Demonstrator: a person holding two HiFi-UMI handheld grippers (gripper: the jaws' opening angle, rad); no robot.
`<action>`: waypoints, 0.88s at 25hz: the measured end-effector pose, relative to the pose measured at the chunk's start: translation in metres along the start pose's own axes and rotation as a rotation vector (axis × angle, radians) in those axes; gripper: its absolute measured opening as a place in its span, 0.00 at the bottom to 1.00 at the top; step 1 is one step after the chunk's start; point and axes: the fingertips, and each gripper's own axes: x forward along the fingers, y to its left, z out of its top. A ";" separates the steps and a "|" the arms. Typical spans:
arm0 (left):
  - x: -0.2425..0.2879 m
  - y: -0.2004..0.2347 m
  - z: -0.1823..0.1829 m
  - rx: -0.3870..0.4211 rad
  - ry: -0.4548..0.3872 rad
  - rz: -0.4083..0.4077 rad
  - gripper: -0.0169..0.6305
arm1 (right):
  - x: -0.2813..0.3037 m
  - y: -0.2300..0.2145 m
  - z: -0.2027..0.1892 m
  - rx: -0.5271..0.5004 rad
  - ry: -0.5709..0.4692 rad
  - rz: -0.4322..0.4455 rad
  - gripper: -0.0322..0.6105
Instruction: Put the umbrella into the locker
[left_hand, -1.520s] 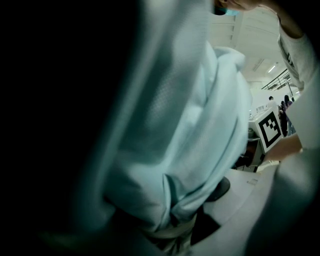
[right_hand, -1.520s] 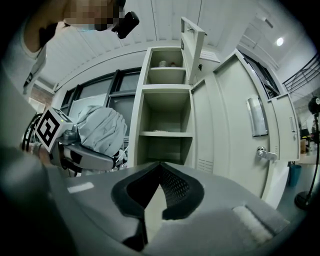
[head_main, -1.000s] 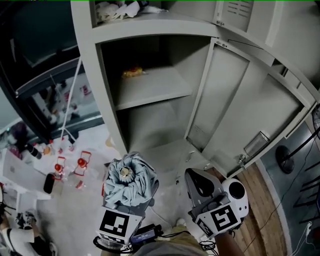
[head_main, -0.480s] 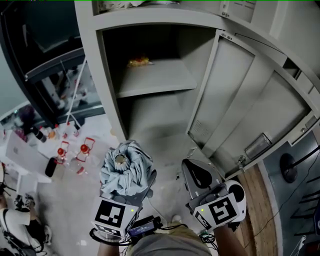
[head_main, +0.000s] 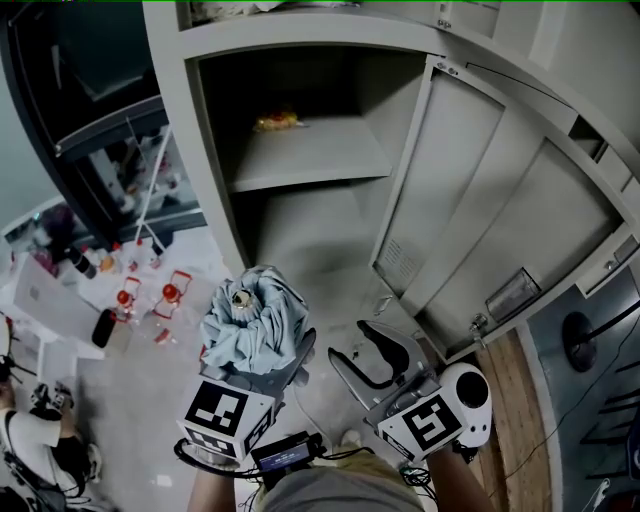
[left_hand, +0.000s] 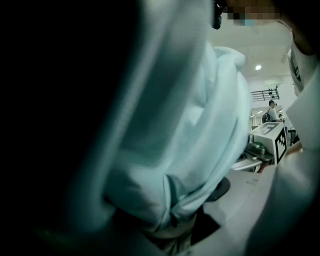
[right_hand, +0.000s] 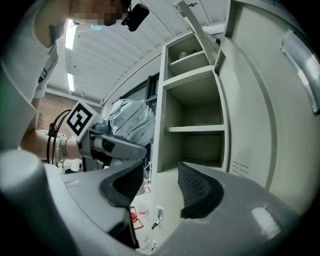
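Note:
A folded pale blue-grey umbrella (head_main: 256, 322) stands bunched in my left gripper (head_main: 262, 352), which is shut on it; its cloth (left_hand: 190, 135) fills the left gripper view and hides the jaws there. The grey locker (head_main: 300, 235) stands open ahead, with a shelf (head_main: 312, 152) across it and its door (head_main: 462, 190) swung out to the right. My right gripper (head_main: 362, 358) hangs in front of the locker's lower compartment, to the right of the umbrella. Its jaws are opening and nothing is between them. In the right gripper view the right gripper (right_hand: 160, 187) faces the locker (right_hand: 192, 130).
A small yellow thing (head_main: 278, 122) lies at the back of the shelf. Left of the locker the floor holds red-and-white items (head_main: 148, 298), a black bottle (head_main: 103, 327) and a thin white rod (head_main: 148, 195). A person (head_main: 40, 445) is at the bottom left. Wooden flooring (head_main: 520, 405) lies right.
My right gripper's jaws have gone from shut to apart. The left gripper still holds the umbrella in about the same place.

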 end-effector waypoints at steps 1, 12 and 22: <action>0.003 0.000 0.001 -0.003 0.001 -0.006 0.57 | 0.001 0.004 -0.006 -0.008 0.013 0.023 0.40; 0.032 -0.004 0.012 -0.051 -0.023 -0.087 0.57 | 0.022 0.032 -0.047 0.075 0.049 0.188 0.60; 0.046 -0.016 0.021 -0.105 -0.044 -0.173 0.57 | 0.042 0.027 -0.039 0.116 0.003 0.238 0.64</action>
